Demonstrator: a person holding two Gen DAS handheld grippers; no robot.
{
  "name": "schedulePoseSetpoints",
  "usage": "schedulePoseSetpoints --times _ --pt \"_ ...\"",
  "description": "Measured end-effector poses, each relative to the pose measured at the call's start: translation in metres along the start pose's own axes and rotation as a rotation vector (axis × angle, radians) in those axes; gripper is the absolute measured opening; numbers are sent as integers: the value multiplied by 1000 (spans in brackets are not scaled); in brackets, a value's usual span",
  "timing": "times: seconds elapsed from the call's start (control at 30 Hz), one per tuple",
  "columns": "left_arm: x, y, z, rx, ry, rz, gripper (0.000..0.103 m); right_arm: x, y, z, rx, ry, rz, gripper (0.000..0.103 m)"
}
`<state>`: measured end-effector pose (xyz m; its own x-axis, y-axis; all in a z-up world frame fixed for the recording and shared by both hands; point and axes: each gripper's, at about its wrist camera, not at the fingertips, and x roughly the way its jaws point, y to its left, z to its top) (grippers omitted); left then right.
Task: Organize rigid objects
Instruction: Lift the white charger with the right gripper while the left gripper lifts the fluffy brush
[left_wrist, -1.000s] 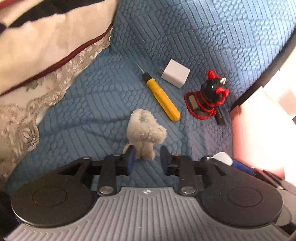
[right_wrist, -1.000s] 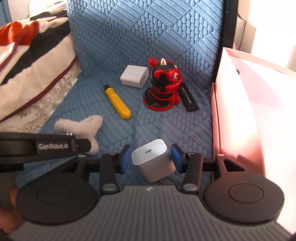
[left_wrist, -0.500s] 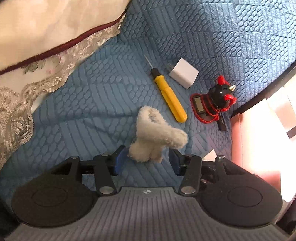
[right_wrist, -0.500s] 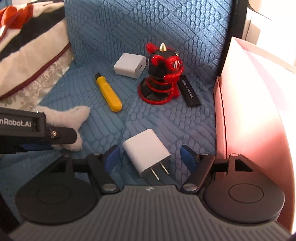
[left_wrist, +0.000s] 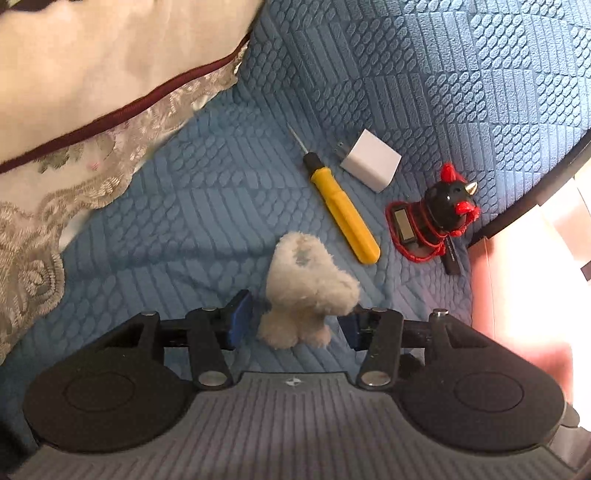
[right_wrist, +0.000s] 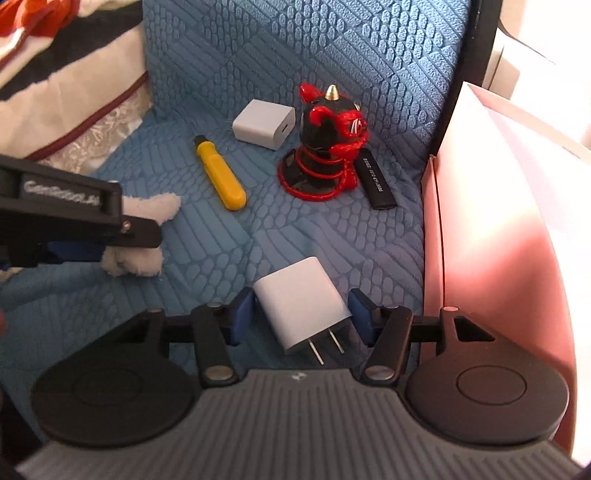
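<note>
Released white charger (right_wrist: 301, 299) now lies flat, prongs toward camera.

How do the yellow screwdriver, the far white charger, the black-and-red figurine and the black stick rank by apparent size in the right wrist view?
1. black-and-red figurine
2. yellow screwdriver
3. far white charger; close to the screwdriver in area, so this order is unsure
4. black stick
</note>
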<state>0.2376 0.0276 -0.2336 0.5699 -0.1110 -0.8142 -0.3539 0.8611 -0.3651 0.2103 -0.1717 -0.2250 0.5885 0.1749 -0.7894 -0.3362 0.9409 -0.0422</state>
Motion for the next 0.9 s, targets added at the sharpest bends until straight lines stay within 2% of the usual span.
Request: schedulePoseSetpoints --times 0.2,0.27,0.37,0.5,0.67,0.8,0.9 --pt "8 -12 -1 68 -26 30 54 -2 -4 -7 17 -8 35 59" --pt "10 -14 3 88 -38 41 43 -1 -4 -10 15 -2 40 59" --pt "10 -12 6 63 -42 25 40 -4 0 -15 -5 -4 54 59" --pt "-4 -13 -1 68 -53 17 40 -7 -1 -11 33 -4 58 59" --pt "-28 -12 -4 68 -63 0 40 -23 1 -3 47 -45 63 59" --pt "-49 -7 -3 25 -62 -56 40 -39 3 -1 74 -74 54 59" --pt "-61 -8 -6 30 -71 -72 40 -51 3 1 80 -88 48 59"
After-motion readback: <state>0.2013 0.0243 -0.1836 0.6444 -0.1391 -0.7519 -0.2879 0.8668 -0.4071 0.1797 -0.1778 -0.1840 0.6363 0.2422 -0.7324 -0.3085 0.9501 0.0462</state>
